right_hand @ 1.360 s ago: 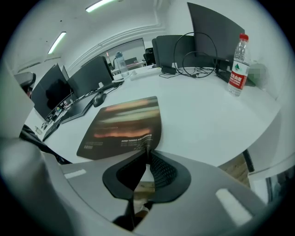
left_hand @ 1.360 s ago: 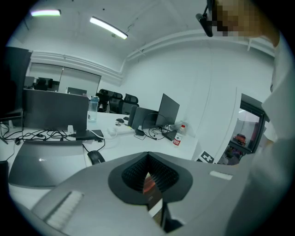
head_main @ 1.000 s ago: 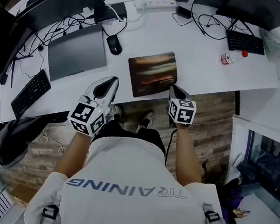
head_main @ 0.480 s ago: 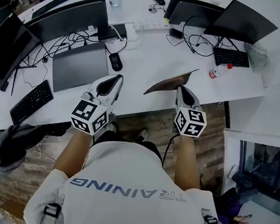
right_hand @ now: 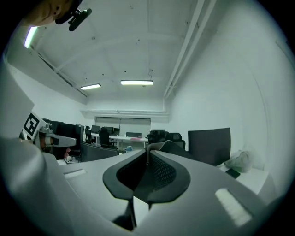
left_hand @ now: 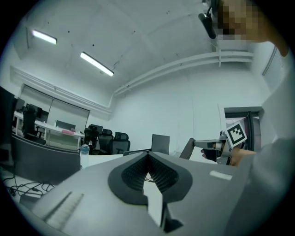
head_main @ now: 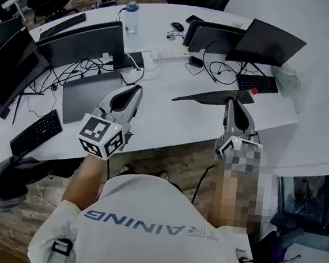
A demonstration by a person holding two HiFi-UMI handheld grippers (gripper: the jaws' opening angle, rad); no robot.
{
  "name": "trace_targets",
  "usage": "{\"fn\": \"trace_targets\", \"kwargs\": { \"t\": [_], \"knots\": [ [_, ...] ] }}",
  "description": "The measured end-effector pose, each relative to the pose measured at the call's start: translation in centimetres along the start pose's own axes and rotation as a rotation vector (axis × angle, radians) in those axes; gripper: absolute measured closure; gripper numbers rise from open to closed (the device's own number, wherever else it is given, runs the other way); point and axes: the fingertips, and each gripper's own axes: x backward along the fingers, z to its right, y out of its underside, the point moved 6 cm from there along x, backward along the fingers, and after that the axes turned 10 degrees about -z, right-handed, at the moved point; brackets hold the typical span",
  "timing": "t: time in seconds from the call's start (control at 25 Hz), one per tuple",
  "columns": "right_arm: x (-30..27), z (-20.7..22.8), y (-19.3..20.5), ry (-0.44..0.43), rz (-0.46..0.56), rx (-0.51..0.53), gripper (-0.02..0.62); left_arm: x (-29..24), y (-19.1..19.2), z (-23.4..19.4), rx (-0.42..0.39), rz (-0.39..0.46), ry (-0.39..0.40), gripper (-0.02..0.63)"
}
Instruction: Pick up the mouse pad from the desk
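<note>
The mouse pad [head_main: 205, 96] is up off the white desk [head_main: 170, 128] and shows edge-on as a thin dark strip in the head view. My right gripper [head_main: 235, 101] is shut on its right end and points level. In the right gripper view the dark pad [right_hand: 138, 174] lies pinched between the ribbed jaws [right_hand: 147, 154]. My left gripper [head_main: 135, 90] hovers above the desk to the pad's left, shut with nothing in it; its pads [left_hand: 159, 173] meet at the tip. From the left gripper view, the pad [left_hand: 186, 149] slants off the right gripper [left_hand: 215, 146].
A closed grey laptop [head_main: 90, 95] lies left of the left gripper, with a keyboard [head_main: 34, 133] and dark monitors [head_main: 80, 42] beyond. A power strip [head_main: 169, 54], cables, a water bottle [head_main: 131, 18] and a second keyboard [head_main: 256, 83] sit at the back. Wooden floor shows below the desk edge.
The right gripper has risen with the mouse pad, which went from flat on the desk to held in the air. The left gripper has also risen, still shut and empty.
</note>
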Motion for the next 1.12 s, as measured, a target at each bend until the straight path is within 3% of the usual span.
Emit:
{"fn": "trace_targets", "kwargs": {
  "t": [0.32,1.12],
  "knots": [
    [2.9,-0.4,-4.5,-0.011,0.118,0.048,0.555,0.8,-3.0,0.3,-0.058,0.052,-0.043,0.606],
    [2.6,-1.2,-3.4,-0.053,0.084,0.036,0.555,1.4,-2.3,0.5,-0.038,0.039,-0.04,0.606]
  ]
}}
